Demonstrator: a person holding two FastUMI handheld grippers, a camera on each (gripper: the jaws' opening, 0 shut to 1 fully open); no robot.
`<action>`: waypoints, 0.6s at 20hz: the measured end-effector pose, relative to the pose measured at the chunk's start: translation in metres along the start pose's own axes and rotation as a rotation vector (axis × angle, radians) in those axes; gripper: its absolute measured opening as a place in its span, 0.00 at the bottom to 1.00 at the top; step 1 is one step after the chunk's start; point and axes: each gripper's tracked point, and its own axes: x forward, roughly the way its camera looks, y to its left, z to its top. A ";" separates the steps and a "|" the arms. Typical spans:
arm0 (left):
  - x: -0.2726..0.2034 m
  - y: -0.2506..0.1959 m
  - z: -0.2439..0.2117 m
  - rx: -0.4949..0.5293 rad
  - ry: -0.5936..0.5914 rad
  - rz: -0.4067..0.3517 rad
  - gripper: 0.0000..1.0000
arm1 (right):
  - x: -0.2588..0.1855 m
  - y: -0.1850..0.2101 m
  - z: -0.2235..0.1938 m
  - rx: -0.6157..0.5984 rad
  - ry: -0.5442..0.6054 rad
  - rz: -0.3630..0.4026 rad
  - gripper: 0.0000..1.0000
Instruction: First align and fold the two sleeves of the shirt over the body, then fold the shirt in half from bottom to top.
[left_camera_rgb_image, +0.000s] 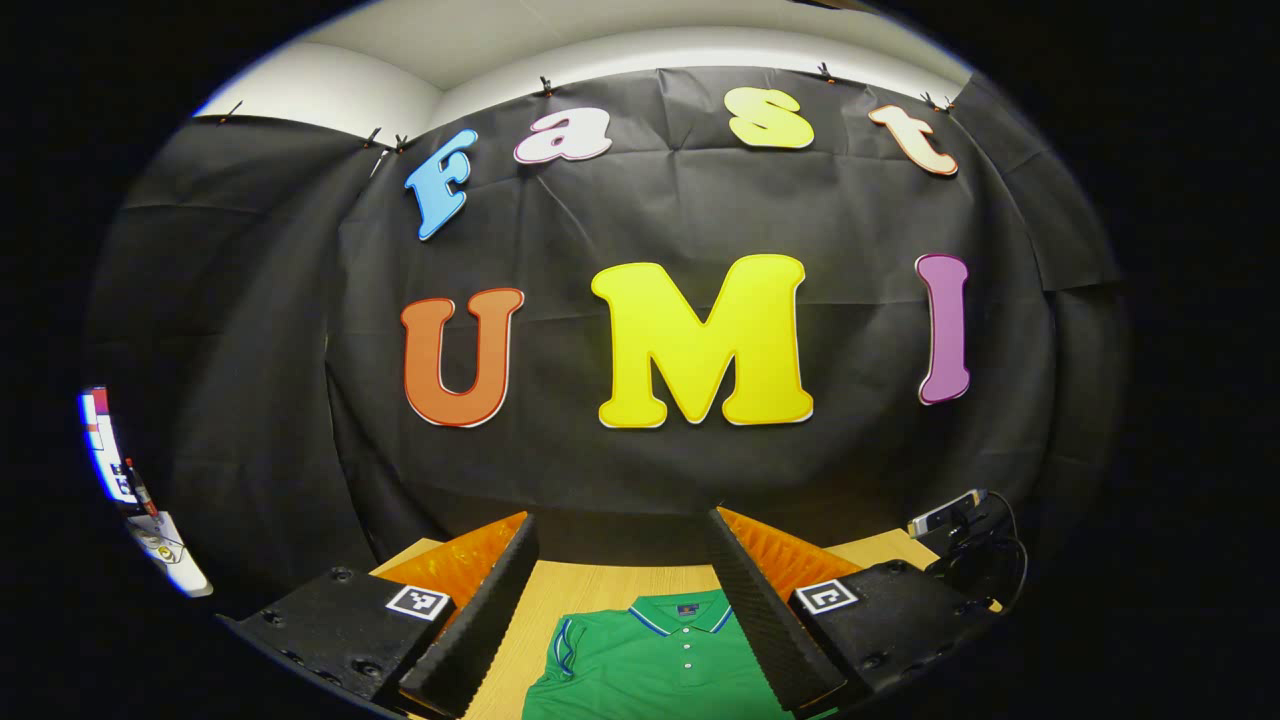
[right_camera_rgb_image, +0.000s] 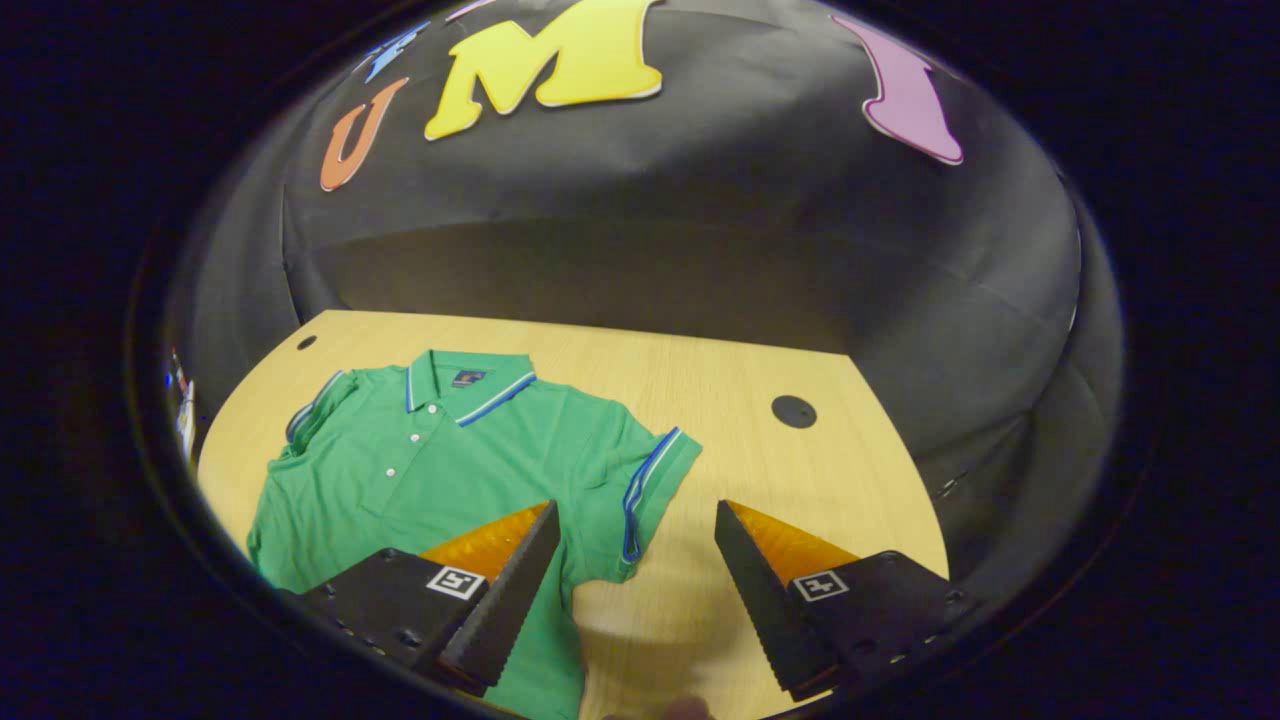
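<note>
A green polo shirt (right_camera_rgb_image: 440, 460) with blue-and-white trim lies flat, front up, on the wooden table (right_camera_rgb_image: 760, 460), collar toward the far wall. Its right sleeve (right_camera_rgb_image: 655, 490) is spread out to the side; its other sleeve (right_camera_rgb_image: 315, 405) lies near the table's left edge. My right gripper (right_camera_rgb_image: 632, 590) hangs open above the table, just short of the spread sleeve's cuff, holding nothing. In the left gripper view the shirt (left_camera_rgb_image: 660, 660) with its collar and buttons shows low down. My left gripper (left_camera_rgb_image: 622, 610) is open over it, raised and pointing at the wall.
A round black hole (right_camera_rgb_image: 793, 411) sits in the tabletop to the right of the shirt, and a smaller one (right_camera_rgb_image: 306, 342) at the far left corner. A phone on a stand with cables (left_camera_rgb_image: 955, 520) is at the table's right edge.
</note>
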 end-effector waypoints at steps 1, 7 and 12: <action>0.001 0.003 -0.002 0.000 0.006 0.009 1.00 | 0.009 -0.002 -0.003 -0.001 0.013 -0.004 0.95; 0.005 0.019 -0.006 0.035 0.028 0.049 1.00 | 0.049 -0.002 -0.030 0.018 0.103 0.006 0.94; 0.007 0.021 -0.007 0.048 0.033 0.056 1.00 | 0.056 0.004 -0.032 0.104 0.130 0.029 0.48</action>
